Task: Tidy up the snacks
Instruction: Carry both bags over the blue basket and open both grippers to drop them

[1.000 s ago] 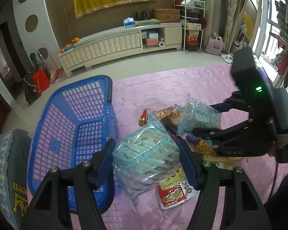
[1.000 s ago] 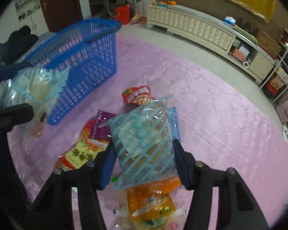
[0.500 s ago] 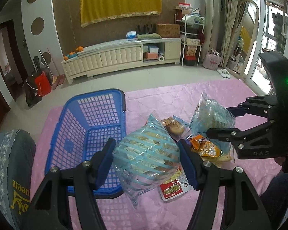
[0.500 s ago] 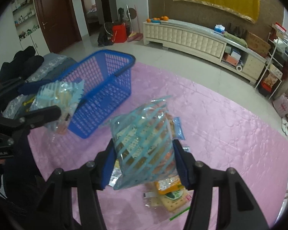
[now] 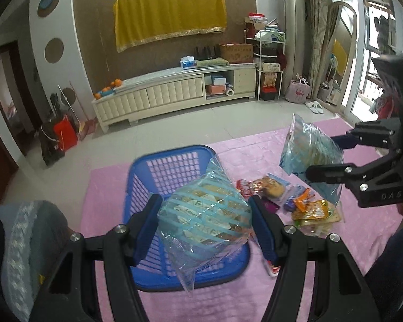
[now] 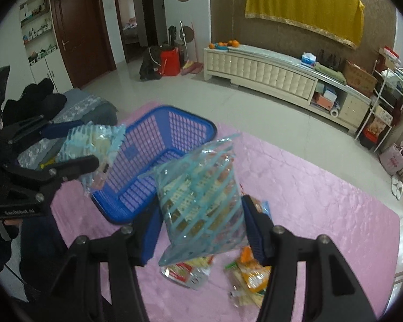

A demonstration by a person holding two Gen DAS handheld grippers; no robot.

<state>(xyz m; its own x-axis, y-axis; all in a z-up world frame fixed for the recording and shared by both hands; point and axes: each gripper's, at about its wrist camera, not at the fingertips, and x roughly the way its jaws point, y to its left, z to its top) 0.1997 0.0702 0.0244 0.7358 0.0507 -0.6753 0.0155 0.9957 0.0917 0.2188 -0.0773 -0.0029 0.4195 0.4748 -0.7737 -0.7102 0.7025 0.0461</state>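
Both wrist views angle down, close; share blue basket (image 5: 158, 171) (image 6: 158, 145).

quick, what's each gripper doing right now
left gripper: closed on a blue-striped snack bag
right gripper: closed on another blue-striped snack bag

Home living room. Long cream TV cabinet (image 5: 174, 95) along brown papered wall, oranges (image 5: 112, 84) and tissue box (image 5: 187, 61) on top, yellow cloth (image 5: 170, 16) hung above. Pale tiled floor (image 5: 174, 128). Dark wooden doors (image 6: 79, 30), one opening onto further room. Wire shelf rack (image 5: 268, 67) stacked with household boxes, slippers (image 5: 315, 106) near glass balcony door, standing mirror (image 5: 335, 53). Pink quilted cover (image 6: 322, 201) on surface in foreground, grey lace-trimmed cushion (image 5: 24, 238) beside it.
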